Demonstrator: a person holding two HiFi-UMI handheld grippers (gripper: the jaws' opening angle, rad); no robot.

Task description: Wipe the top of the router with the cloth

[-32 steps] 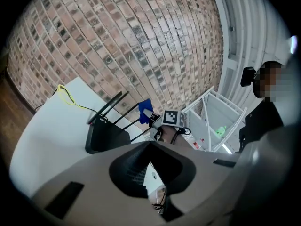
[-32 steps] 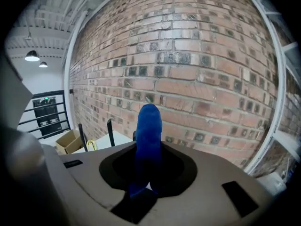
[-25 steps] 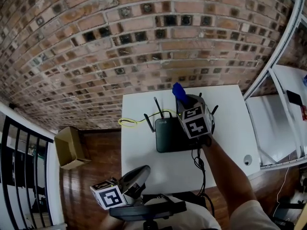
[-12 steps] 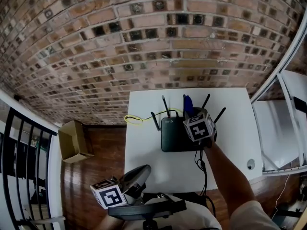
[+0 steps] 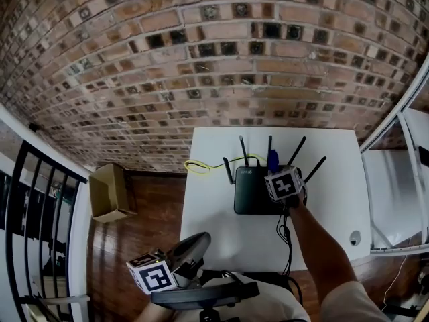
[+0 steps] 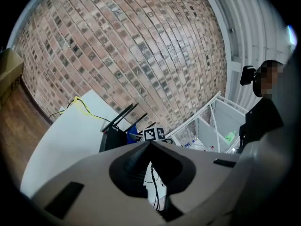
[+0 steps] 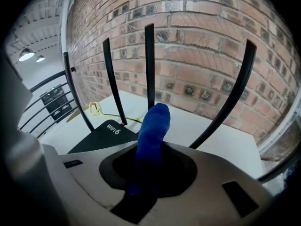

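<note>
While right arm (image 5: pixel 315 240) reaches forward, right claw (image 7: pixel 149 175) pinches cloth (image 7: pixel 153 126) over router (image 5: pixel 251 194); left claw (image 6: pixel 150 144) pressed together (held low).

Right gripper view: the lower end of the blue fabric cloth (image 7: pixel 153 126) is lost in the dark recess where the right gripper (image 7: pixel 146 168) pinches it. The gripper's body hides the right side of the flat black plastic router (image 7: pixel 106 133).

Head view: the marker cube covers the router's right rear corner and all but a narrow strip of cloth. Print on the router is too small to read. The thin black cable (image 5: pixel 280 237) leaves the white table (image 5: pixel 214 220) at its near edge, end unseen.

Left gripper view: the left gripper (image 6: pixel 150 145) blocks the router's near half.
</note>
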